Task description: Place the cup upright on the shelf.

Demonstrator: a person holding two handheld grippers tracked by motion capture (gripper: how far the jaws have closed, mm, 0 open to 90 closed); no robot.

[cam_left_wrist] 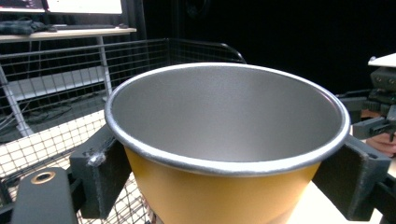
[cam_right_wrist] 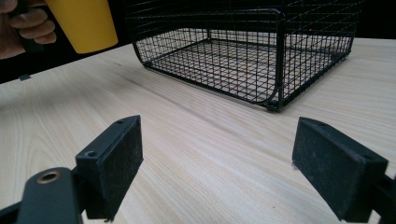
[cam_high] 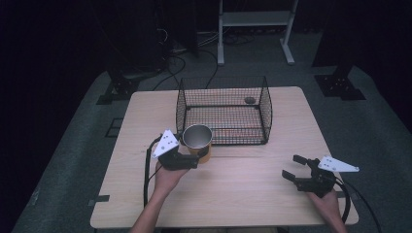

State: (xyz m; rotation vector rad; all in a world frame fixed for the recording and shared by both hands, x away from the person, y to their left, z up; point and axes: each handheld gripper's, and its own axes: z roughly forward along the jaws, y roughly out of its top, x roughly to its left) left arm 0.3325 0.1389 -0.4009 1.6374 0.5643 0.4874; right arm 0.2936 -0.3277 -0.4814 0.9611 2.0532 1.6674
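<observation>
A yellow cup [cam_high: 198, 141] with a silver metal inside hangs above the table, just in front of the black wire basket [cam_high: 222, 80]. My left gripper [cam_high: 197, 158] is shut on the yellow cup, one jaw on each side of its wall. From the left gripper view the cup [cam_left_wrist: 219, 196] is upright and empty, its rim level. My right gripper [cam_high: 294, 167] stands open at the right front of the table, nothing between its jaws. Seen from the right gripper view, the cup [cam_right_wrist: 86, 23] is lifted off the wood, left of the basket [cam_right_wrist: 280, 60].
The basket is empty apart from a small dark disc [cam_high: 249, 100] at its back right. The light wooden table [cam_high: 243, 189] has bare wood between the two grippers. Beyond the table stand a white frame [cam_high: 255, 19] and dark stands with cables.
</observation>
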